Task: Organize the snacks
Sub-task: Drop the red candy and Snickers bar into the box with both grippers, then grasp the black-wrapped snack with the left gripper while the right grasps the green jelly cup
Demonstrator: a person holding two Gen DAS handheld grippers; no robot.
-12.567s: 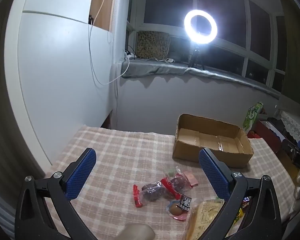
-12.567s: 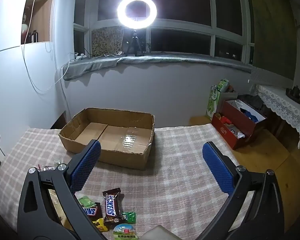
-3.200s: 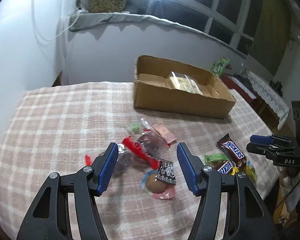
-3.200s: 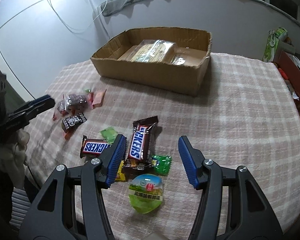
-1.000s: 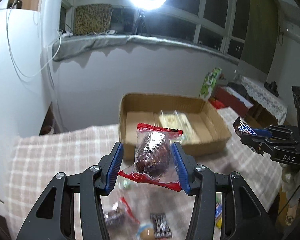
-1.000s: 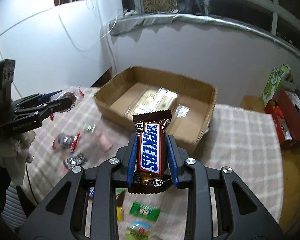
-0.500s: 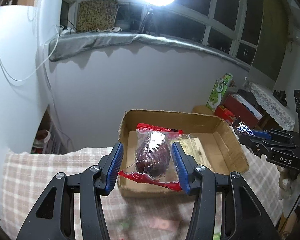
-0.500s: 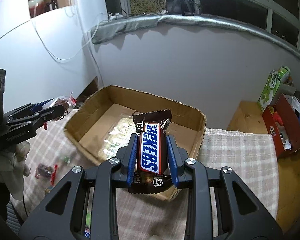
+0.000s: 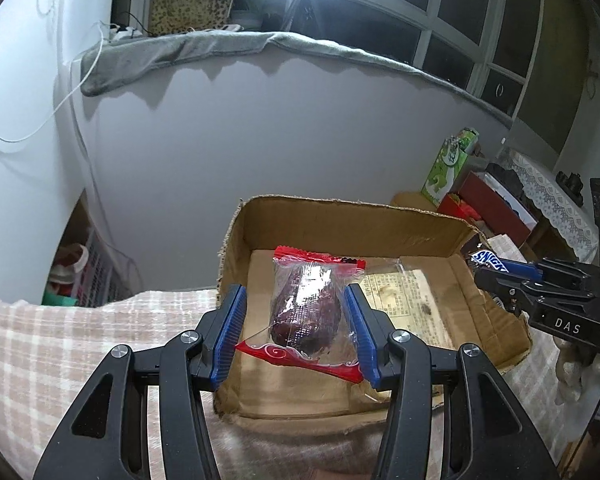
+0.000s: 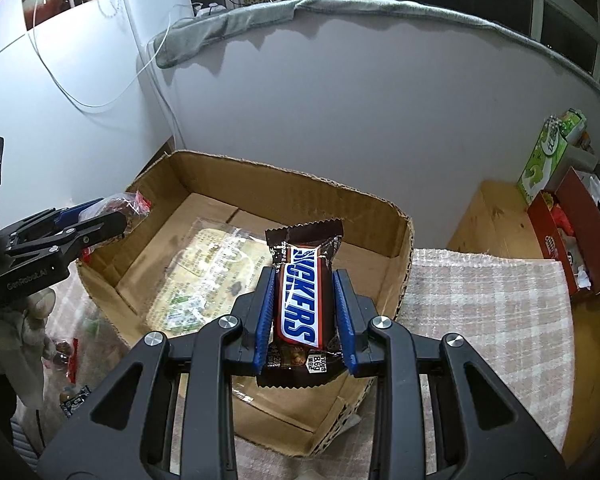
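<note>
Between my left gripper [image 9: 296,330] pads sits the clear red-edged packet of dark dried fruit [image 9: 306,308], clamped, above the open brown cardboard box [image 9: 340,216]. My right gripper [image 10: 304,316] pinches the brown Snickers bar [image 10: 302,300] upright over that box, where a flat clear cracker pack [image 10: 208,272] lies.

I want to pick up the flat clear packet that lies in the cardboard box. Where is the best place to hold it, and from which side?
Probably by a long edge of the clear packet, coming from above. It lies flat on the floor of the cardboard box, whose walls block any sideways approach. A thin sealed rim, such as the corner towards the far wall, gives something to pinch; the flat middle would likely slip.
</note>
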